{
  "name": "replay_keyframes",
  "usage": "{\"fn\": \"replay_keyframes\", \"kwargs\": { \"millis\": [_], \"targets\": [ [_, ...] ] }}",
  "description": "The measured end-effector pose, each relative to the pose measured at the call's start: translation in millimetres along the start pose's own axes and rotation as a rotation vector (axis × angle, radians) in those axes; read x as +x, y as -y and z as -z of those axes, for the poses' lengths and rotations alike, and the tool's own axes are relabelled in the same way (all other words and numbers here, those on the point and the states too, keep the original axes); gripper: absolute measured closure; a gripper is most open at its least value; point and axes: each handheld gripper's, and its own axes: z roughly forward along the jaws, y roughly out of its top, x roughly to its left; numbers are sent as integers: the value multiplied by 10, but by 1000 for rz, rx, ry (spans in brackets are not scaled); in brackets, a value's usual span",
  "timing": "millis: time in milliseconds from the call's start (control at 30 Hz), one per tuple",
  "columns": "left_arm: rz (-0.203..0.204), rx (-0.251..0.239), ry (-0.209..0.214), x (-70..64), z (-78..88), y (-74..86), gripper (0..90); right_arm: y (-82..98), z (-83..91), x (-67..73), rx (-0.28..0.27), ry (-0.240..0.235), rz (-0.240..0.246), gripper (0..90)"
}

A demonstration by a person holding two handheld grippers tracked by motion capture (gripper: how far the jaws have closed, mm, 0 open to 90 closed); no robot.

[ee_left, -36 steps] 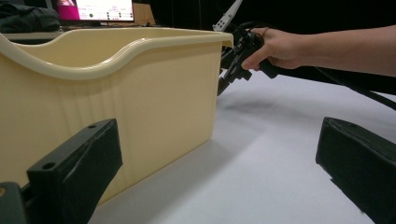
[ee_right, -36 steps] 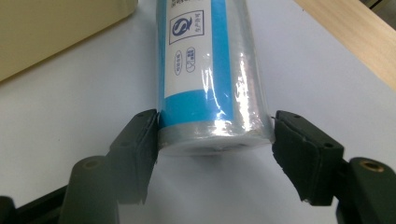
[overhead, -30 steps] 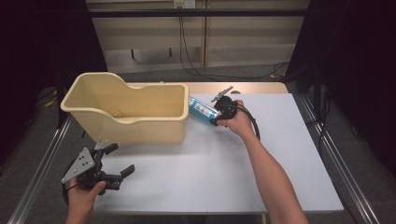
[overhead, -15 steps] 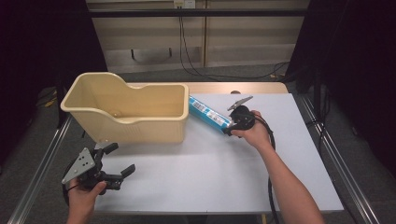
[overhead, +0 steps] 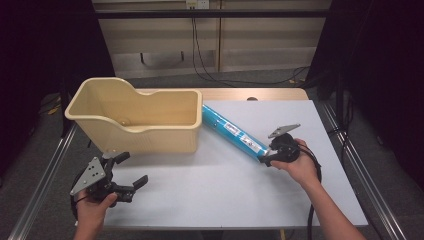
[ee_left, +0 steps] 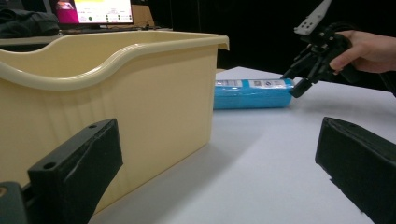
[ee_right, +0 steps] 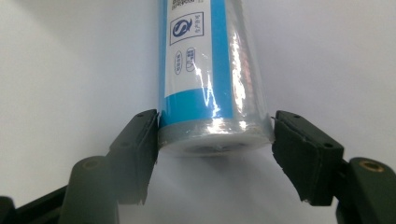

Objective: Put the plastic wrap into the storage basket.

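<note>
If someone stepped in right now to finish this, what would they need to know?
Right gripper: shut on the near end of the blue tube, jaws on either side of its cap, as the right gripper view shows.
Left gripper: open, holding nothing, over the table's near left, in front of the beige bin.
Tube: lies slanted on the white table, far end beside the bin's right wall, outside the bin.
Done: tube gripped.
Left: probably lifting the tube into the bin, though that is a guess; the left gripper has not yet joined in.
</note>
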Motion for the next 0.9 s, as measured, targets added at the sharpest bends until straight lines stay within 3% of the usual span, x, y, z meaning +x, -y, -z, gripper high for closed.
{"fn": "replay_keyframes", "kwargs": {
  "millis": [233,400,667,900],
  "targets": [
    [-3,2,2,-5,-14,2,4,166,145,39,9,7,13,323],
    [-6,11,1,3,-18,4,4,127,142,58,29,13,36,315],
    [-10,13,5,0,-18,5,4,-148,88,73,19,-10,22,175],
    [-10,10,6,6,-7,6,4,-533,-38,164,19,-28,27,151]
  ]
}}
